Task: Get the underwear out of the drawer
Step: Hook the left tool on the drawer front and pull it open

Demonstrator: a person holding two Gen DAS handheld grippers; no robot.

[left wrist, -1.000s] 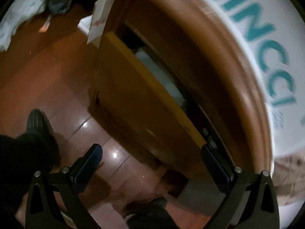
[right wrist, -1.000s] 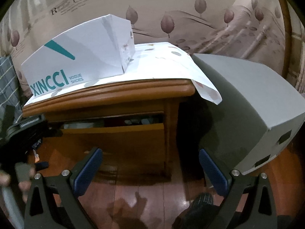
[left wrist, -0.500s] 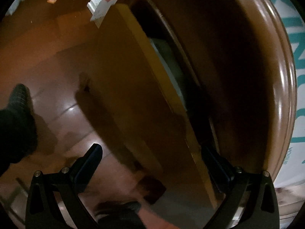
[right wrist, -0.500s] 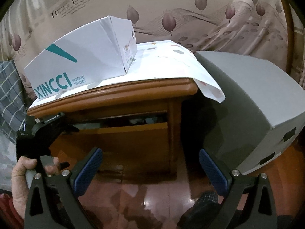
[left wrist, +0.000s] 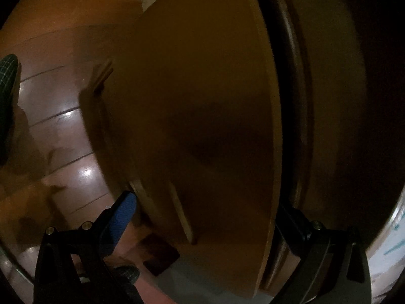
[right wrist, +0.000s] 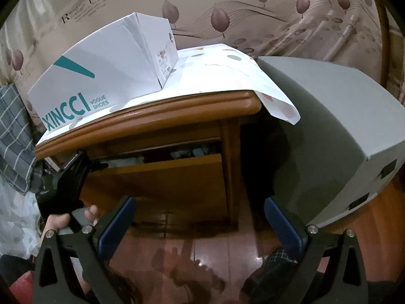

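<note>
The wooden nightstand drawer point(right wrist: 162, 179) stands slightly pulled out, with a dark gap above its front panel. Light and dark fabric point(right wrist: 182, 153) shows in that gap; I cannot tell which piece is underwear. In the left wrist view the drawer front point(left wrist: 192, 116) fills the frame. My left gripper point(left wrist: 206, 205) is open, and the panel's left end lies between its wide-spread fingers. From the right wrist view, the left gripper point(right wrist: 73, 174) sits at the drawer's left end, held by a hand point(right wrist: 57, 224). My right gripper point(right wrist: 200, 210) is open and empty, hanging low in front of the drawer.
A white XINCCI shoe box point(right wrist: 108, 76) rests on a white sheet point(right wrist: 227, 76) covering the nightstand top. A big grey box point(right wrist: 329, 131) stands close on the right. Checked cloth point(right wrist: 12, 131) hangs at the left. A slippered foot point(right wrist: 276, 266) is on the glossy wood floor.
My left gripper has moved in close to the drawer's left end, so the front panel now fills its view. The right gripper has shifted slightly nearer the nightstand.
</note>
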